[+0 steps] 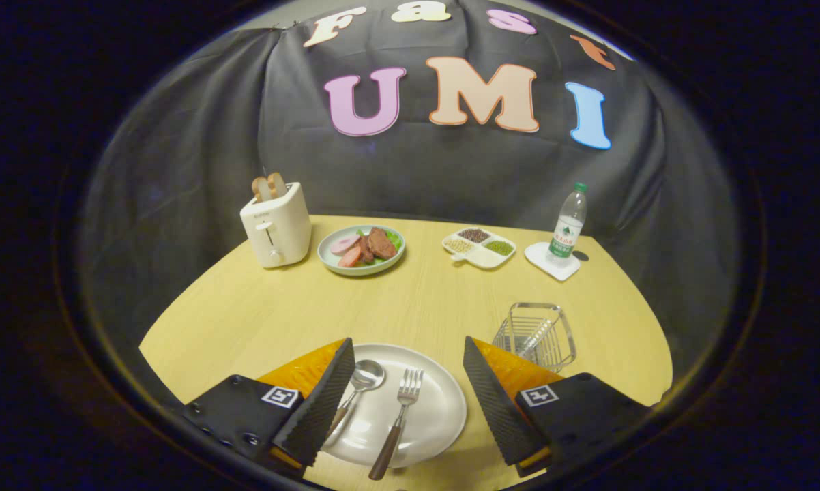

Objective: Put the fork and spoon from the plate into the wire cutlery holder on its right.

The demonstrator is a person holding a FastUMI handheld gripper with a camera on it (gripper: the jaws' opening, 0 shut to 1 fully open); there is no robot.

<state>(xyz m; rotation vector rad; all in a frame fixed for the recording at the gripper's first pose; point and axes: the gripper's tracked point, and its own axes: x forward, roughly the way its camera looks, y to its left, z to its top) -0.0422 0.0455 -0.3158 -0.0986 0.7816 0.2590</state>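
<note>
In the gripper view the claw [406, 402] hangs wide open over the plate [437, 402], gripping nothing. The fork [398, 421] and spoon [357, 392] lie side by side on the plate, spoon left of fork, both between the fingers. The holder [536, 336] stands empty just right of the plate on the surface [396, 307]. This looks like the approach before the first pick; next the claw must drop and close across one handle. The spoon's handle hides behind the left finger.

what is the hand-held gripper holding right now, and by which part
Nothing. The hand-held gripper is open above the plate, with the spoon and fork lying untouched between its fingers.
</note>
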